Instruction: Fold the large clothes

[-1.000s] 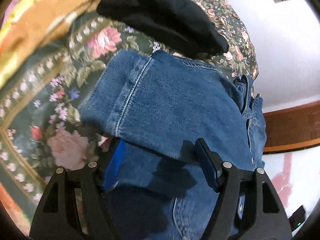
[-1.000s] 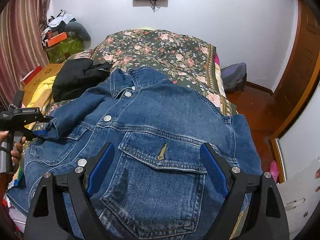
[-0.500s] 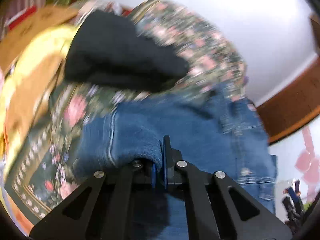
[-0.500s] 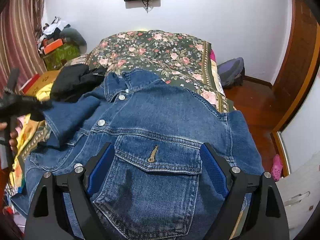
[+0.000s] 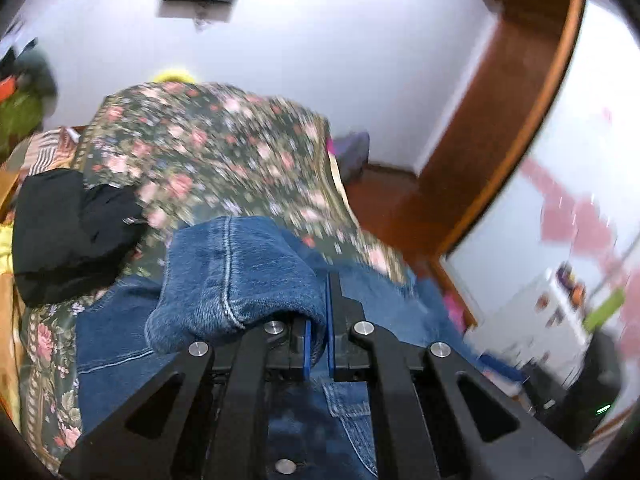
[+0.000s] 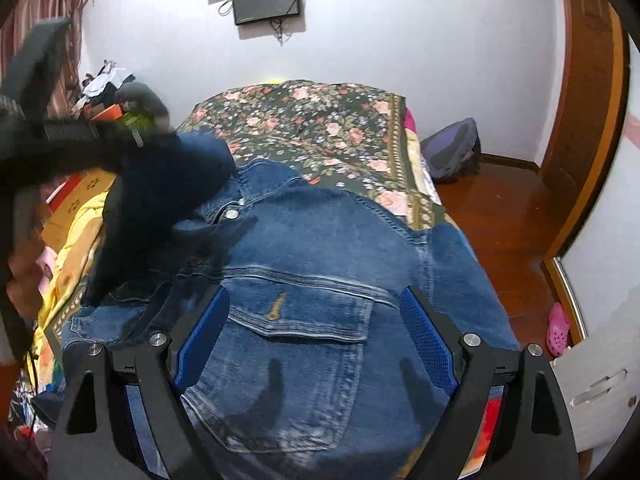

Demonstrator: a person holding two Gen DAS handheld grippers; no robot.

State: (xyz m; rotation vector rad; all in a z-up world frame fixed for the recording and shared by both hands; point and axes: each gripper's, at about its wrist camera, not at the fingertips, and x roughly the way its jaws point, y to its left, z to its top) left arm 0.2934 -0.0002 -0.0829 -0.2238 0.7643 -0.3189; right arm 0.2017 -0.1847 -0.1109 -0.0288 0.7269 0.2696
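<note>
A blue denim jacket (image 6: 340, 272) lies front up on the floral bedspread (image 6: 320, 120), collar toward the far wall. My left gripper (image 5: 317, 336) is shut on the jacket's sleeve (image 5: 236, 276) and holds it lifted above the jacket body. In the right wrist view the left gripper (image 6: 132, 140) and the raised sleeve (image 6: 168, 184) hang blurred over the jacket's left shoulder. My right gripper (image 6: 316, 340) is open and empty, hovering over the chest pocket (image 6: 296, 320).
A black garment (image 5: 68, 232) lies on the bed left of the jacket. Yellow cloth and boxes (image 6: 72, 216) sit at the left. A wooden door frame (image 6: 588, 120), wood floor, a grey bag (image 6: 452, 152) and a pink shoe (image 6: 558, 324) are on the right.
My left gripper closed on the sleeve, then lifted it and swung it up and rightward over the jacket. The right gripper stayed open, hovering over the pocket.
</note>
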